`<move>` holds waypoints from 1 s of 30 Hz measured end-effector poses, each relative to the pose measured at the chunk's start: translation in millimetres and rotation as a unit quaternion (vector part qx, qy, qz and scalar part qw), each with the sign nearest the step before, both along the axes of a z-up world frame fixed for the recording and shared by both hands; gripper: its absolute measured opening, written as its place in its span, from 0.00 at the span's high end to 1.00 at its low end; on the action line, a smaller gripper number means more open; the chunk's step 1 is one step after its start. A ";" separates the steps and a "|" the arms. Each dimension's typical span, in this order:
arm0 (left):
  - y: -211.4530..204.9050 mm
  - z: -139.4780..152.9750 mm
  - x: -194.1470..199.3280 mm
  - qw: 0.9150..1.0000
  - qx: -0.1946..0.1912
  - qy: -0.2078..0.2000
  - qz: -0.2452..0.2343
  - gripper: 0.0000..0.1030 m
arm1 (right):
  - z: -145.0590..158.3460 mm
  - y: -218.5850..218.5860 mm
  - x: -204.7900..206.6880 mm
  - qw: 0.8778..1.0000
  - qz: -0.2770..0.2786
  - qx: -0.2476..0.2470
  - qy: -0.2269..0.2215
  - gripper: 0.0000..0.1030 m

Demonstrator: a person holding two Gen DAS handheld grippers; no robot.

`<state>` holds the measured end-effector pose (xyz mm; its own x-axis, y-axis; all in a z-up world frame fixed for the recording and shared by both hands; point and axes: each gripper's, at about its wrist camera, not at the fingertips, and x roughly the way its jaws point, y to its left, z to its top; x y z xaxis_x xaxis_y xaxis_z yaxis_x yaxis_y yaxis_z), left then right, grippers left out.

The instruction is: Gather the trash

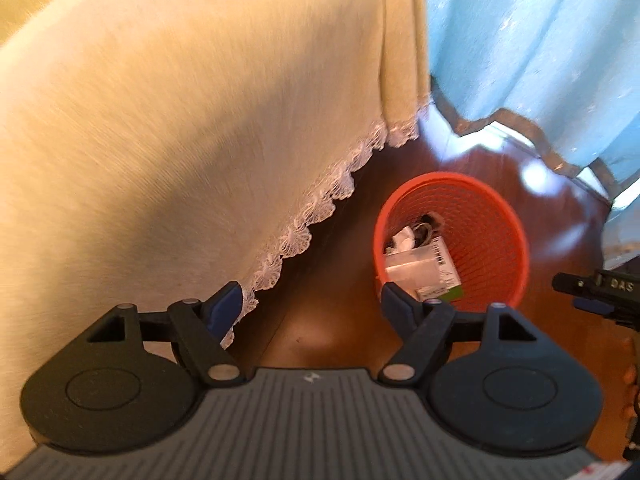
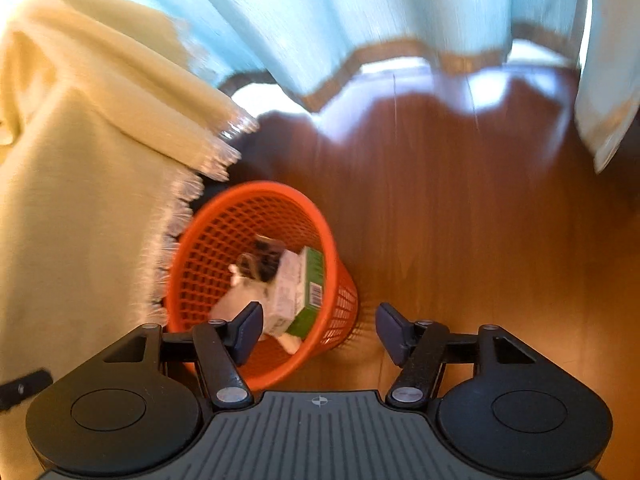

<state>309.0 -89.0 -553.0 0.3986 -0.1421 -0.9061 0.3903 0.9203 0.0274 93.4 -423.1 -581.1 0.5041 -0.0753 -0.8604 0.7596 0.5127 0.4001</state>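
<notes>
Orange basket [image 2: 208, 248] probably below right gripper [image 2: 318, 330]

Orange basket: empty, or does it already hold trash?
It holds trash. The orange basket stands on the wooden floor with a green-and-white carton and crumpled pale wrappers inside.

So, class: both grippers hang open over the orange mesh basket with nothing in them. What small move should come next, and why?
Probably lift both away from the orange mesh waste basket to look for more trash. The left gripper and right gripper have open, empty jaws, and the green and white carton already lies inside the basket.
</notes>
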 end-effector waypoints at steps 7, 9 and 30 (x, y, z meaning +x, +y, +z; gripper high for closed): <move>4.8 88.8 -31.5 1.000 -0.011 -0.004 0.005 0.22 | 113.3 33.2 -17.9 0.999 0.047 0.011 -0.018 0.41; 9.1 115.4 -42.1 1.000 -0.019 0.001 0.007 0.19 | 140.9 44.1 -18.0 0.998 0.063 0.003 -0.012 0.41; 62.3 314.9 -155.1 0.997 -0.029 0.019 -0.069 0.16 | 361.4 168.4 -53.5 0.991 0.123 -0.044 0.027 0.41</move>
<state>154.0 -26.7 -238.1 0.3373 -0.2458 -0.9088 0.5125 0.8577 -0.0417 39.9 -254.7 -219.7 0.4706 -0.0316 -0.8818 0.6264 0.7158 0.3086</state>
